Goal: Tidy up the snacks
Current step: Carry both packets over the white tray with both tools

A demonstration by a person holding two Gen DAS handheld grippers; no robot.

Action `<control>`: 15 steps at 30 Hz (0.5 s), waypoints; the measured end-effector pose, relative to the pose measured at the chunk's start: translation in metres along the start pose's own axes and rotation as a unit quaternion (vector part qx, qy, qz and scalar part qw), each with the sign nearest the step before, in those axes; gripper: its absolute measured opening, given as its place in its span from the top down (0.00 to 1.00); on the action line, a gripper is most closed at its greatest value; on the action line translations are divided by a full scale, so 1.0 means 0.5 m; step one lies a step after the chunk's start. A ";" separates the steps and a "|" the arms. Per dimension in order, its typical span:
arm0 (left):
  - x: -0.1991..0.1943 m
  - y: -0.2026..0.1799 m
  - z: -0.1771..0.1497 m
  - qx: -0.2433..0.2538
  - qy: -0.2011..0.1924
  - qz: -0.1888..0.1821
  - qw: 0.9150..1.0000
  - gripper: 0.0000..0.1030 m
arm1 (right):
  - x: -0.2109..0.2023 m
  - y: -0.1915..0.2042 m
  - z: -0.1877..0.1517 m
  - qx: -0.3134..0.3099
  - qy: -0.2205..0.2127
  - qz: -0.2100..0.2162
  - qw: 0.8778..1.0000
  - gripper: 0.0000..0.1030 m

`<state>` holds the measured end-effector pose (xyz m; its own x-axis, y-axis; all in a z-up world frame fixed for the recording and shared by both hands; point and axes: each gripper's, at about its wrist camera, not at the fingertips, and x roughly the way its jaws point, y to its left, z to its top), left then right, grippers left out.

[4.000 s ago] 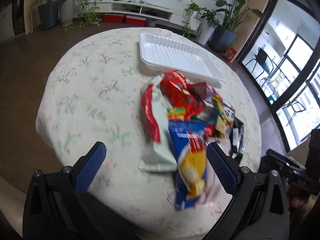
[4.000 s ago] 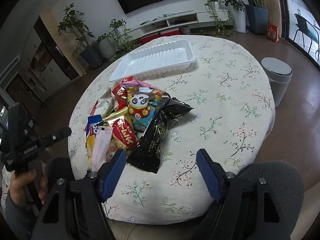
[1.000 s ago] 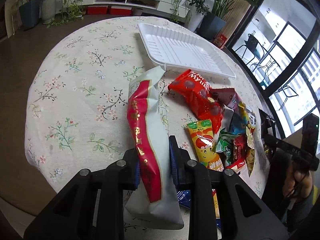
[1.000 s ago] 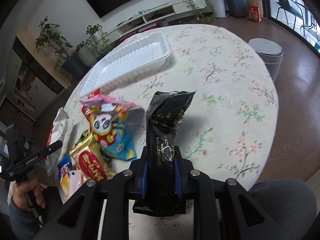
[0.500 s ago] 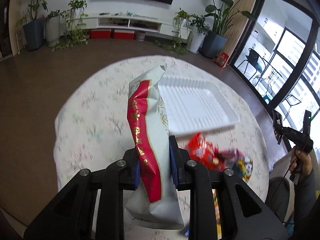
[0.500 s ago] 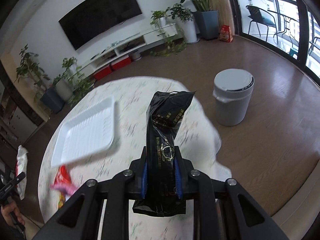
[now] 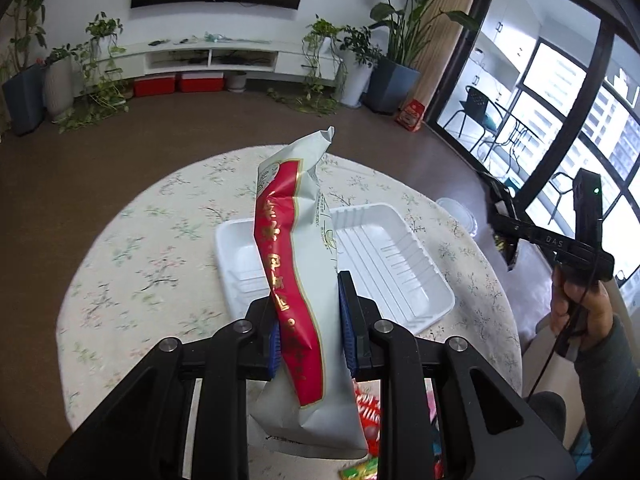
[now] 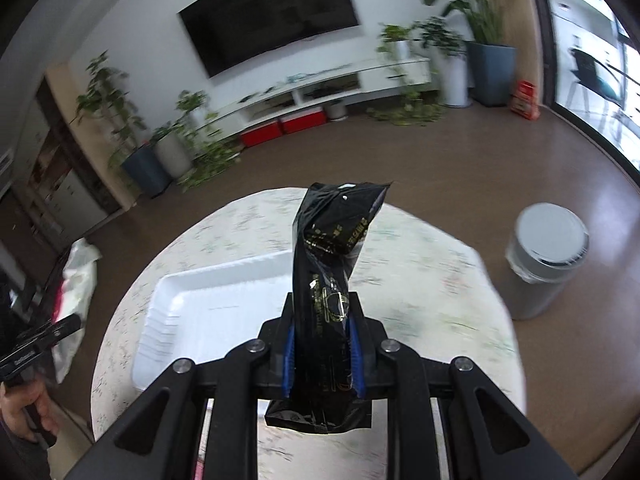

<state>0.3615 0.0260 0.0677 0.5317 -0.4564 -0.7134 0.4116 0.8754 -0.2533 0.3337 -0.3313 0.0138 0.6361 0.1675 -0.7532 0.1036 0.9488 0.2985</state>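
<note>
Pinching a white-red bag (image 7: 304, 280) and a black packet (image 8: 332, 280), both tools overlook the floral-clothed table (image 7: 160, 248), seemingly round.

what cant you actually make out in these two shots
- Left wrist view: the white and red snack bag in the left claw hides the middle of the white tray; the loose snacks are cut off by the claw frame.
- Right wrist view: motion blur smears the tablecloth; the black snack bag in the right claw has unreadable print.
</note>
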 end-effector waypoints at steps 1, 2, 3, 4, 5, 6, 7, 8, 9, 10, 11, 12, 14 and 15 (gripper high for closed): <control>0.021 -0.005 0.004 0.001 0.005 -0.001 1.000 0.79 | 0.018 0.025 0.001 -0.012 0.005 0.010 1.000 0.77; 0.042 -0.011 0.009 0.004 0.010 -0.003 1.000 0.79 | 0.034 0.043 0.000 -0.022 0.010 0.017 1.000 0.77; 0.059 -0.014 0.010 0.004 0.015 -0.006 1.000 0.79 | 0.047 0.060 -0.002 -0.033 0.014 0.023 0.999 0.77; 0.076 -0.017 0.012 0.004 0.021 -0.008 1.000 0.79 | 0.061 0.076 -0.002 -0.043 0.018 0.029 0.998 0.77; 0.096 -0.020 0.010 0.005 0.026 -0.008 1.000 0.79 | 0.074 0.091 -0.004 -0.051 0.023 0.036 0.998 0.77; 0.113 -0.016 0.006 0.006 0.031 -0.011 0.999 0.79 | 0.083 0.101 -0.004 -0.055 0.027 0.043 0.997 0.77; 0.130 -0.016 0.008 0.006 0.036 -0.015 0.999 0.79 | 0.095 0.112 -0.006 -0.060 0.032 0.050 0.996 0.77; 0.149 -0.023 -0.007 0.005 0.041 -0.017 0.999 0.79 | 0.105 0.121 -0.009 -0.064 0.037 0.056 0.996 0.77; 0.168 -0.020 -0.010 0.005 0.046 -0.019 0.999 0.79 | 0.115 0.129 -0.012 -0.069 0.043 0.060 0.995 0.77; 0.190 -0.012 -0.009 0.004 0.052 -0.018 0.998 0.79 | 0.126 0.136 -0.015 -0.075 0.050 0.063 0.994 0.77; 0.214 -0.006 -0.010 0.000 0.059 -0.017 0.998 0.79 | 0.136 0.143 -0.018 -0.081 0.057 0.063 0.993 0.77; 0.228 -0.002 -0.012 -0.004 0.064 -0.018 0.998 0.79 | 0.145 0.148 -0.022 -0.087 0.063 0.062 0.992 0.77; 0.250 0.016 -0.022 -0.015 0.067 -0.021 0.997 0.79 | 0.163 0.156 -0.031 -0.092 0.077 0.063 0.991 0.77; 0.258 0.022 -0.027 -0.020 0.069 -0.022 0.997 0.79 | 0.170 0.156 -0.036 -0.091 0.081 0.064 0.990 0.77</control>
<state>0.4248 -0.0211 -0.0360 0.4060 -0.4709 -0.7832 0.4013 0.8618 -0.3101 0.3821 -0.2383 -0.0373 0.5017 0.3173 -0.8047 -0.1200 0.9468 0.2985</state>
